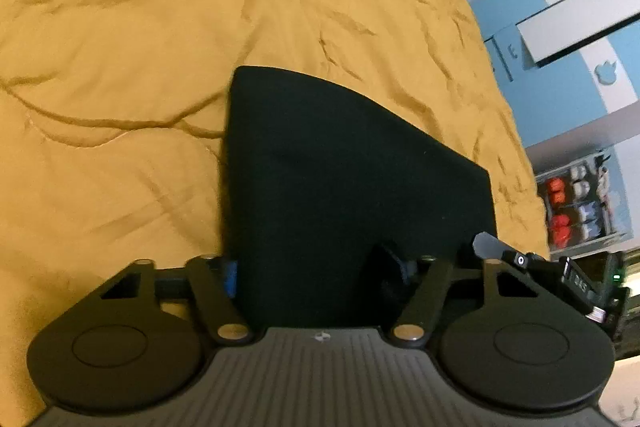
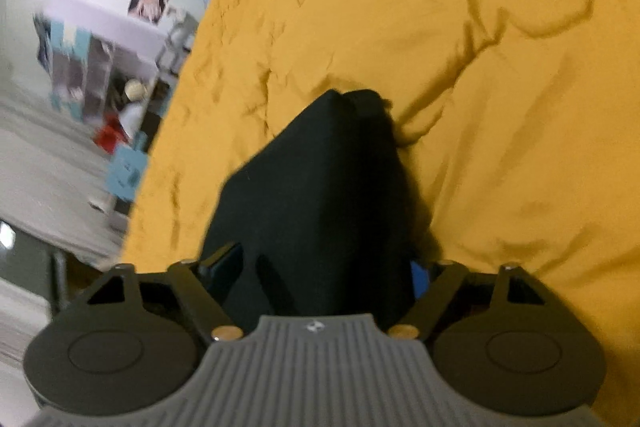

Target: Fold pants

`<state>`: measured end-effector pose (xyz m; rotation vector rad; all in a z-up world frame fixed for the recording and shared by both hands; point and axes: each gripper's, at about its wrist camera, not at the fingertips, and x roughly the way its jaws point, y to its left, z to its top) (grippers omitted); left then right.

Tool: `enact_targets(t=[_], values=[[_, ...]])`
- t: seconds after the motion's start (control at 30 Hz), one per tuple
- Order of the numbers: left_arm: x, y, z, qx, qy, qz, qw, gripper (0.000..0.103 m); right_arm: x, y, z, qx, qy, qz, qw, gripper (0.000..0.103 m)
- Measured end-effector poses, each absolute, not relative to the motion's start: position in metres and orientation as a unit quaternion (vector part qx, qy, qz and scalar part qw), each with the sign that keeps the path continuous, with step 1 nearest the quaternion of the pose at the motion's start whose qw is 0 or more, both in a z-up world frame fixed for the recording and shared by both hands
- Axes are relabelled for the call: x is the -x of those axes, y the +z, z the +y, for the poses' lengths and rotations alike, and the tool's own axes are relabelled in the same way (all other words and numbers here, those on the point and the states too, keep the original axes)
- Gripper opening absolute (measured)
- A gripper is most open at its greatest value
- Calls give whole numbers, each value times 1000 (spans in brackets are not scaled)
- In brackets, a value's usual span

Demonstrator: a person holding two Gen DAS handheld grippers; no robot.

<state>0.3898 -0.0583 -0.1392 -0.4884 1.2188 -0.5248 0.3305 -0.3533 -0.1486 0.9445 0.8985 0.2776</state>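
Note:
The black pants [image 1: 340,167] lie folded into a flat, compact block on a mustard-yellow bedspread [image 1: 120,67]. My left gripper [image 1: 314,275] is low over the near edge of the block. Its jaws stand wide, the cloth fills the gap between them, and the blue pad [image 1: 229,277] sits at the cloth's left edge. A finger of the right gripper [image 1: 486,244] shows at the near right corner. In the right wrist view the pants [image 2: 328,195] run away from me to a bunched far end. My right gripper [image 2: 318,275] straddles their near end, jaws wide.
The bedspread [image 2: 500,107] is wrinkled all around. A blue and white cupboard [image 1: 580,27] and a shelf with red and white items [image 1: 572,211] stand past the bed's right edge. In the right wrist view, floor [image 2: 40,167], shelving [image 2: 92,75] and a blue box [image 2: 126,175] lie beyond the bed's edge.

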Motion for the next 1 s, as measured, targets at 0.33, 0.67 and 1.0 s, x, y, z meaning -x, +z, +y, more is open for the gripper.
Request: enact_targets(t=[0.33, 0.67, 1.0], values=[[-395, -136, -73, 205, -211, 578, 761, 67, -343, -157, -341, -406, 141, 432, 793, 63], [-373, -84, -91, 150, -199, 549, 798, 22, -327, -131, -345, -431, 172, 399, 791, 21], [-305, -20, -93, 94, -229, 496, 832, 21, -267, -67, -335, -454, 202, 352, 793, 20]])
